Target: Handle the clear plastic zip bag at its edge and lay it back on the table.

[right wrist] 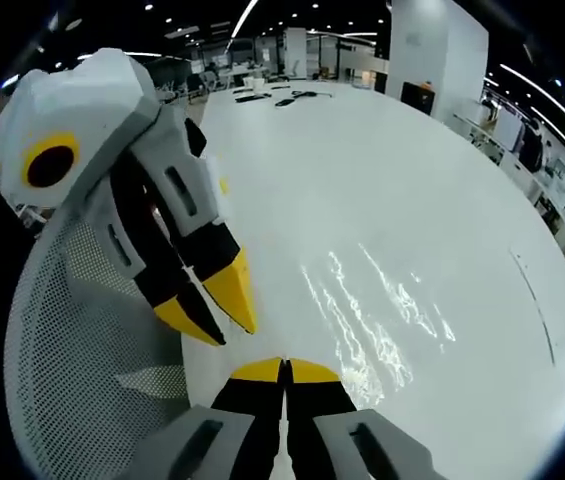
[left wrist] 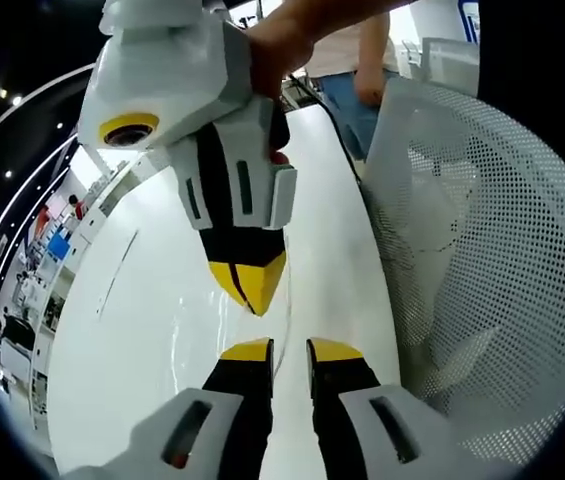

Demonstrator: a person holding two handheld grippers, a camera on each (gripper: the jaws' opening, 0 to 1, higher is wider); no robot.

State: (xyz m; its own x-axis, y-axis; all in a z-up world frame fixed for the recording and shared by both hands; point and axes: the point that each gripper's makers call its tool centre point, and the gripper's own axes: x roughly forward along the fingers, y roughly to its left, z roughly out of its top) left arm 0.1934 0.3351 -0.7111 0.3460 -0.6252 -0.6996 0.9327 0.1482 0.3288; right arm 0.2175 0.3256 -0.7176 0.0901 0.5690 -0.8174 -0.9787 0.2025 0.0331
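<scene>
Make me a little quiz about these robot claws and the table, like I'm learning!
1. True or false: the right claw has its jaws closed together.
2. What colour are the tips of the left claw? A yellow, B red, C green.
3. What see-through thing lies glinting on the smooth white table?

Key: 1 true. 2 A. 3 the clear plastic zip bag.
</scene>
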